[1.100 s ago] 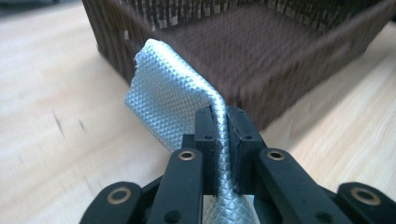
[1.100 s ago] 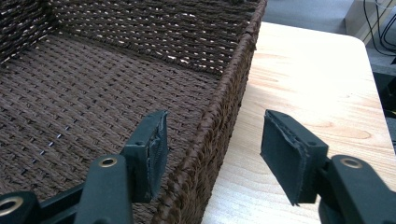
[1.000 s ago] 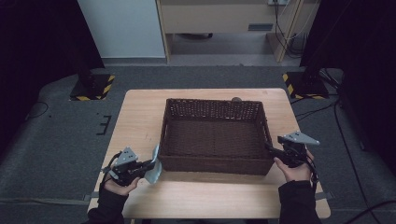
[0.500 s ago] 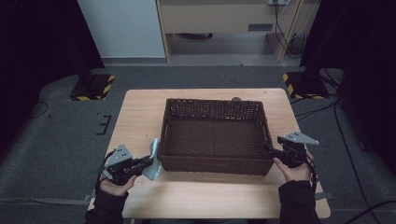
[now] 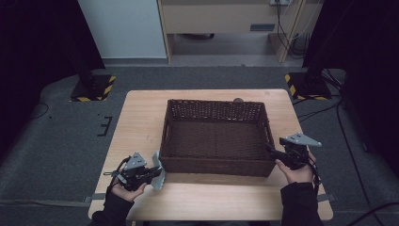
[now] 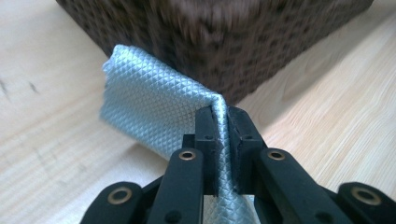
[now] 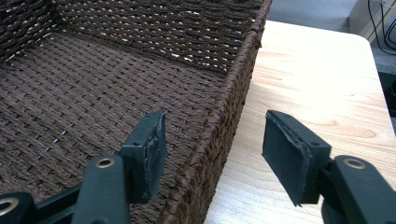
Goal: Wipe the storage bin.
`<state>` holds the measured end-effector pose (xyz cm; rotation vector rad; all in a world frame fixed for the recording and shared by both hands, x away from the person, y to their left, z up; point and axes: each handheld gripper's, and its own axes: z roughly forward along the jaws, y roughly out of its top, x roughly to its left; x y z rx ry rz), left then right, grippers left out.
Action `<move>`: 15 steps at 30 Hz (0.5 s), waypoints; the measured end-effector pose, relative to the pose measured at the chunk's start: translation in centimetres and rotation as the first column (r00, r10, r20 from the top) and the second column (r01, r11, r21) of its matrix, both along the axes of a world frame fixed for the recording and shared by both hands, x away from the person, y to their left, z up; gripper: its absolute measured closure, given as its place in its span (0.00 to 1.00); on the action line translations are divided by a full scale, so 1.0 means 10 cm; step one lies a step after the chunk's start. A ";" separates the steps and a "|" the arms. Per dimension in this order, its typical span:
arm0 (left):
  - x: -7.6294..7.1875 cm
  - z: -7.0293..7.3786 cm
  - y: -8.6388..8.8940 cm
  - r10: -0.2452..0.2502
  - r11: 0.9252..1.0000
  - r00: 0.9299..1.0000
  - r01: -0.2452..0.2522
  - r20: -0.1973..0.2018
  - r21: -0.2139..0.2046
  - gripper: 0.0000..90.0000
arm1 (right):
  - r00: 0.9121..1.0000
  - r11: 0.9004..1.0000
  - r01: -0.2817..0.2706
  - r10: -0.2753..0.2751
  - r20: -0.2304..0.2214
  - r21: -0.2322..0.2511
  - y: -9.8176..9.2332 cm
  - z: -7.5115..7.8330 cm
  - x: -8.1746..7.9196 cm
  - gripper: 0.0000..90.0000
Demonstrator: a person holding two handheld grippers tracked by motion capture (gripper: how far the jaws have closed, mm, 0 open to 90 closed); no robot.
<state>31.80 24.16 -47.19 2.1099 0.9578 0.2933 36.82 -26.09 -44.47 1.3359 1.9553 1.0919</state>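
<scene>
- On the wooden table (image 5: 141, 117) stands a dark brown woven basket (image 5: 214, 136), rectangular and open-topped, its floor bare.
- At the basket's near left corner, the left gripper (image 5: 153, 173) has its jaws pressed tight together on a fold of pale grey-blue cloth (image 5: 158, 170) with a fine diamond weave.
- From the left gripper view, the cloth (image 6: 154, 107) rises out of the clamped jaws and bends over to the left, its free end hanging above the table just in front of the basket's corner (image 6: 224, 42); that corner is blurred, so whether the cloth touches the wicker is hard to say.
- At the basket's right side, the right gripper (image 5: 270, 149) sits with its jaws spread wide.
- From the right gripper view, the right gripper (image 7: 212, 144) straddles the basket's right wall (image 7: 219, 116): one pad lies inside over the woven floor, the other outside over the table, and neither pad presses on the rim.
- Behind the basket's far rim, a small dark rounded object (image 5: 238, 100) peeks up; it is too small to identify.
</scene>
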 end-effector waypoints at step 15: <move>0.09 -0.01 0.16 0.082 0.996 0.997 -0.082 -0.005 0.016 0.92 | 1.000 1.000 -0.005 0.005 0.000 -0.003 0.01 0.00 0.00 0.44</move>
